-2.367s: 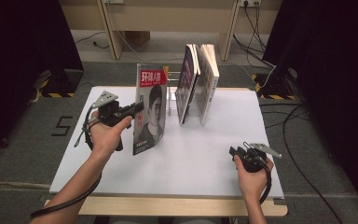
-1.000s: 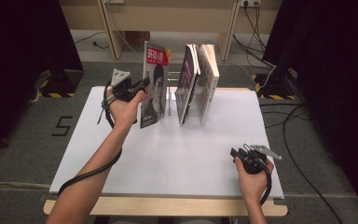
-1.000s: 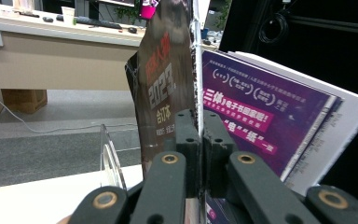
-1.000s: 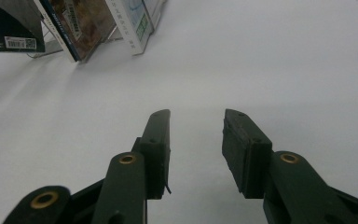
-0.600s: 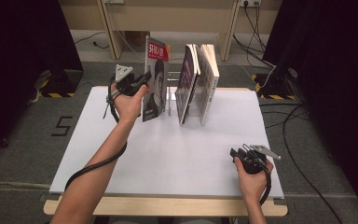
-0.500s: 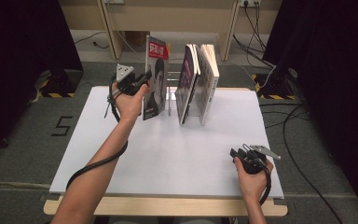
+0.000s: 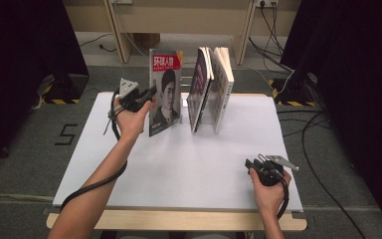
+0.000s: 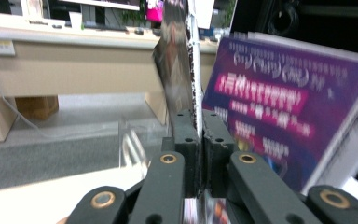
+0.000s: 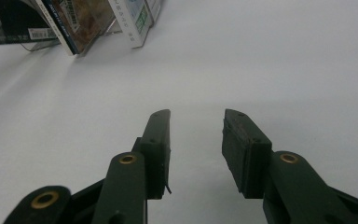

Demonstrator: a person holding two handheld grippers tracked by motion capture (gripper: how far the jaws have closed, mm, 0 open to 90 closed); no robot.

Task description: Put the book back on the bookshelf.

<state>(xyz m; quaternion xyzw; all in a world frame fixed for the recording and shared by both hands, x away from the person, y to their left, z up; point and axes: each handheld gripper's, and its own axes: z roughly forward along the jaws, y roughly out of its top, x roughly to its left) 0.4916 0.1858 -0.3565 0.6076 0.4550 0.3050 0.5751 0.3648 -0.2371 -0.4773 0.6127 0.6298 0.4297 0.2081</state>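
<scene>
Glossy paper, thin and floppy: magazine [image 7: 165,92] held upright on the white table [image 7: 179,169], just left of the clear rack [image 7: 205,115] and close to the two leaning books [image 7: 211,87] in it. Left tool [image 7: 140,97] clamped on the magazine's left edge, about mid-height. Red title banner at the top of the cover, dark portrait below. Right tool [image 7: 256,165] resting well apart from the rack, near the table's front right corner, with nothing between its jaws.

Left tool view: black pads [image 8: 186,135] pressed together on the magazine [image 8: 177,70], seen edge-on as a thin sheet rising straight up between them. Purple cover of the nearest book [image 8: 279,121] just beside it, slightly blurred; clear rack wall [image 8: 133,144] low on the other side.

Right tool view: jaws standing apart over the bare matt table [image 9: 261,56], holding nothing; feet of the books [image 9: 98,23] and the rack far off.

Handling, as a judgement: light, limp, slick-coated, likely to bow or slip if pinched at a corner. Best gripped along the spine edge near the middle, kept vertical, and lowered gently into the free slot beside the books so pages don't crease.
</scene>
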